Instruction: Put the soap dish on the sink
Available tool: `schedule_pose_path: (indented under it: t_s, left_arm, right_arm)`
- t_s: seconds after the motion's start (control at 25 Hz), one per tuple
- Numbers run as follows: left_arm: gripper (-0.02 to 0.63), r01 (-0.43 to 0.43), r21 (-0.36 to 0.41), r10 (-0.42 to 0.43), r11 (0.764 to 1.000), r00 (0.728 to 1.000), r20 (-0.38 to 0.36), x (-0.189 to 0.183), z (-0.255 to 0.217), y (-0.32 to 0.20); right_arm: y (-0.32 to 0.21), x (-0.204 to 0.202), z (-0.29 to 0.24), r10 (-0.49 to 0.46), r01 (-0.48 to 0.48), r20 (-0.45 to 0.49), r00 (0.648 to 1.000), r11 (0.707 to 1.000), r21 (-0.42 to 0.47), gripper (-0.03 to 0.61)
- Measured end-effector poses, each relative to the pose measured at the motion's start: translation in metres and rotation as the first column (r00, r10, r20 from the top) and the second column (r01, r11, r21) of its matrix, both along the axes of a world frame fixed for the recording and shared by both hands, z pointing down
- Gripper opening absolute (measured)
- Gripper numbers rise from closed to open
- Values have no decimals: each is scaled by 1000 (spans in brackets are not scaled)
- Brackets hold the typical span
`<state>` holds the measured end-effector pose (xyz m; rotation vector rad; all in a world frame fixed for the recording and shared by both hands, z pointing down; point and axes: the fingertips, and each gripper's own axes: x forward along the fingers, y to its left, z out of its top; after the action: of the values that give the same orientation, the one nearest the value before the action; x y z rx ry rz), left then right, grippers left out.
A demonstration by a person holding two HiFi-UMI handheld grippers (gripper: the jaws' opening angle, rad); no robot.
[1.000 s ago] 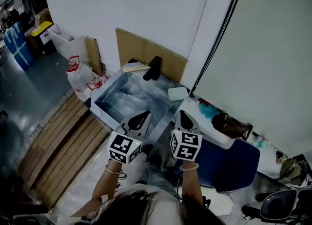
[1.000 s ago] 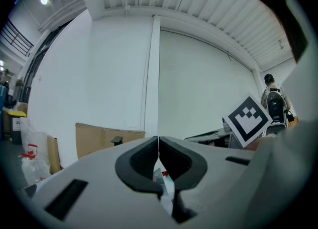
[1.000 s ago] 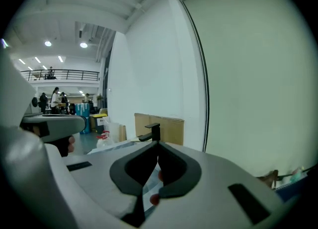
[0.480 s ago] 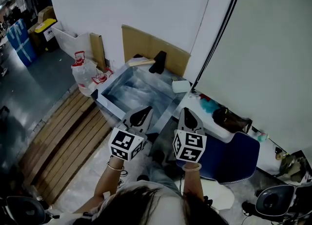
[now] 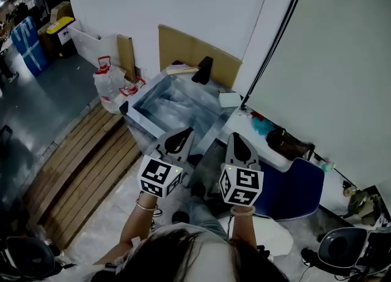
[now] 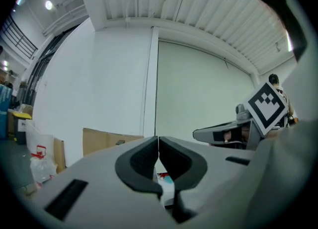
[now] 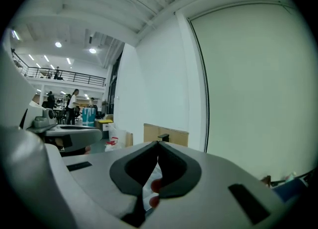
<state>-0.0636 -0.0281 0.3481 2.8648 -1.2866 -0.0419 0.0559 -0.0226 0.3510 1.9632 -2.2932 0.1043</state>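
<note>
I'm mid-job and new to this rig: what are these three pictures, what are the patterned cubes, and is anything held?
No robot here: a person holds a two-jaw tool in each hand; each patterned cube is part of its tool. The head view looks down from the person's head at the left tool and right tool. The other two views ride on the tools, looking along their jaws. Both tools are shut, holding nothing. Ahead is a metal sink with a pale rectangular item, possibly the soap dish, by its right corner.
</note>
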Motion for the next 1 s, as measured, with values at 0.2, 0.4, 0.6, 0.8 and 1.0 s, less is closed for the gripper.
schedule_pose_path:
  t_s: [0.2, 0.4, 0.6, 0.8, 1.0]
  left_arm:
    - [9, 15, -8, -15, 1000, 1000, -4, -3, 1, 7]
    - [9, 20, -7, -20, 1000, 1000, 3, -1, 0, 8]
    - [9, 29, 9, -30, 1000, 999, 16, 3, -6, 1]
    - [9, 41, 7, -41, 999, 999, 26, 10, -8, -11]
    - [9, 53, -8, -53, 999, 998, 25, 18, -4, -27]
  right_arm:
    - [11, -7, -8, -24, 24, -12, 1000, 1000, 17, 26]
    - [11, -12, -9, -51, 52, -18, 999, 999, 15, 26]
    - [3, -13, -12, -79, 79, -20, 997, 997, 25, 26]
    - [-11, -8, -14, -95, 95, -16, 995, 995, 28, 26]
    - [-25, 0, -8, -110, 110, -28, 994, 994, 13, 25]
